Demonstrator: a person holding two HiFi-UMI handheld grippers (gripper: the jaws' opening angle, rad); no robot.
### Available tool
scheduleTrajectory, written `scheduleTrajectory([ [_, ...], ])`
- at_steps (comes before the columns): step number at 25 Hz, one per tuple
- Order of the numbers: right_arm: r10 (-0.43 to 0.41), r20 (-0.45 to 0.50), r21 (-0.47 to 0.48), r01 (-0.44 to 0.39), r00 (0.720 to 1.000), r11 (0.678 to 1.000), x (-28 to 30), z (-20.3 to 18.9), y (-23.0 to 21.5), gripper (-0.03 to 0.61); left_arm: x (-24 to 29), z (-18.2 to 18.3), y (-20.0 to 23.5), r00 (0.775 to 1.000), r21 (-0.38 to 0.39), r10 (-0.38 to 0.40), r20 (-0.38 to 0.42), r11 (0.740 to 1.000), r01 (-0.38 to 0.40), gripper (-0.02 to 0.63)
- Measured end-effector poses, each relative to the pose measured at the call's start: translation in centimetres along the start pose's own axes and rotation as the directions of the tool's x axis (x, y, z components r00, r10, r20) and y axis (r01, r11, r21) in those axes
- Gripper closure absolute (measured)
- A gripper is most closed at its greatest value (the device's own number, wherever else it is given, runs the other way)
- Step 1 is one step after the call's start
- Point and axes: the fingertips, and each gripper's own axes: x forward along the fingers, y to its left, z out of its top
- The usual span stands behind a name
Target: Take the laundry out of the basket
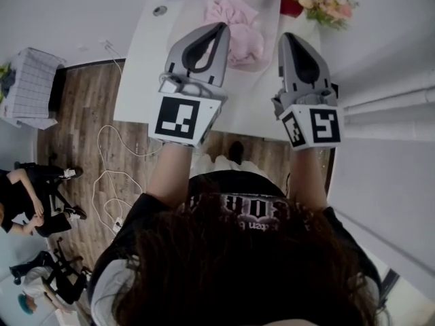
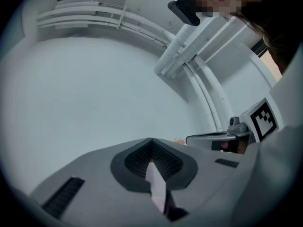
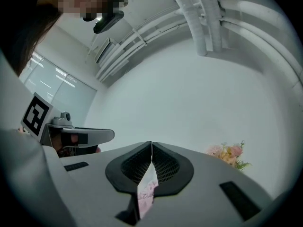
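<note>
Nearest us, grey left gripper (image 1: 222,26) and right gripper (image 1: 286,36): jaws together, empty. We judge crumpled pink laundry (image 1: 239,31) in translucent plastic basket (image 1: 273,12) lies ahead between them, left nearer.

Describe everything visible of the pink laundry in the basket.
The pink laundry is pale pink, soft-looking cloth, crumpled into a loose heap of folds; no single garment can be told apart. It lies inside the translucent basket on the white table. In the head view the left gripper overlaps its left edge; it and the right gripper are shut, and neither appears to hold the cloth.
</note>
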Motion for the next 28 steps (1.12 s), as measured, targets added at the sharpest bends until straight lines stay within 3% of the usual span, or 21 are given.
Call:
scheduleTrajectory([
  [11,0.058,0.008,0.008,-0.058,0.998,0.998,5.3,-1.3,-3.1,0.551,5.8,-1.2,2.4,1.0,0.03,0.024,0.004,0.999,-0.024,0.615],
  [19,0.045,0.001,0.013,-0.045,0.999,0.999,8.4,-1.5,-4.0,0.551,8.4,-1.6,4.5,1.0,0.033,0.006,-0.012,0.999,-0.006,0.615],
  [25,0.011,0.002,0.011,-0.011,1.0,1.0,10.0,-1.3,-4.4,0.551,10.3,-1.8,6.0,0.998,0.063,-0.06,-0.035,0.996,0.062,0.615],
  [28,0.001,-0.004,0.02,-0.001,1.0,1.0,10.5,-1.7,-4.6,0.551,11.1,-2.4,5.8,0.988,0.118,-0.143,-0.053,0.982,0.148,0.615],
])
